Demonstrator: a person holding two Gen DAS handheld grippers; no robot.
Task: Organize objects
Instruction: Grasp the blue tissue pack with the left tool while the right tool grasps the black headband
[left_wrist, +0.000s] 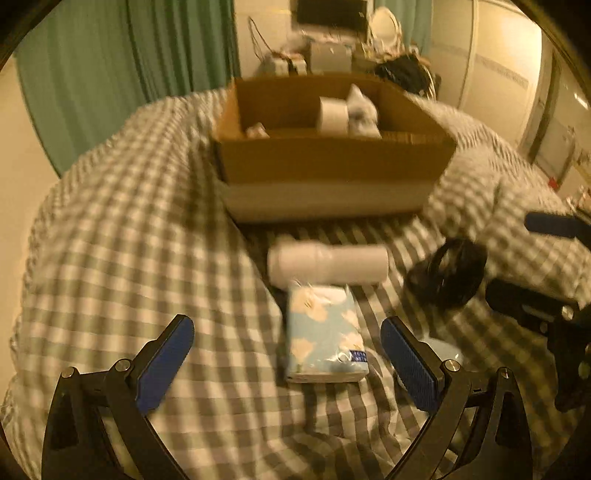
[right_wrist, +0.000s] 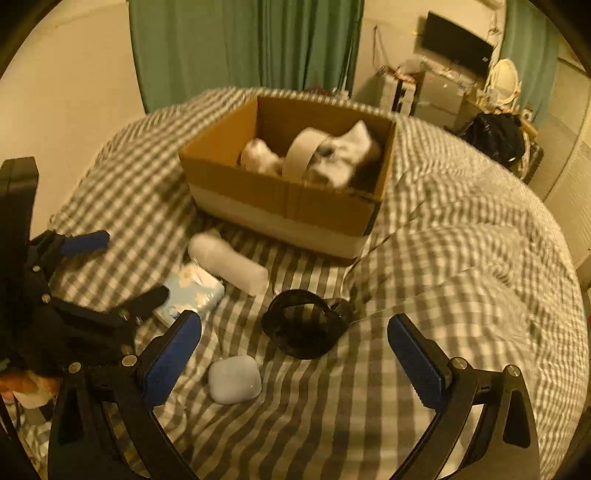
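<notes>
A cardboard box (left_wrist: 332, 162) sits on the checked bed and holds a tape roll (left_wrist: 332, 114) and white items; it also shows in the right wrist view (right_wrist: 280, 203). In front of it lie a white bottle (left_wrist: 328, 264), a light-blue tissue pack (left_wrist: 325, 336) and a black coiled strap (left_wrist: 447, 275). My left gripper (left_wrist: 286, 354) is open, its fingers either side of the tissue pack. My right gripper (right_wrist: 295, 354) is open above the black strap (right_wrist: 304, 325) and a white earbud case (right_wrist: 234, 380). The bottle (right_wrist: 229, 264) and tissue pack (right_wrist: 194, 291) lie to its left.
The checked quilt (right_wrist: 461, 277) bunches up to the right of the box. Green curtains (right_wrist: 240, 44) hang behind the bed. A cluttered desk with a monitor (right_wrist: 456, 42) stands at the back right. The left gripper (right_wrist: 85, 266) shows in the right wrist view.
</notes>
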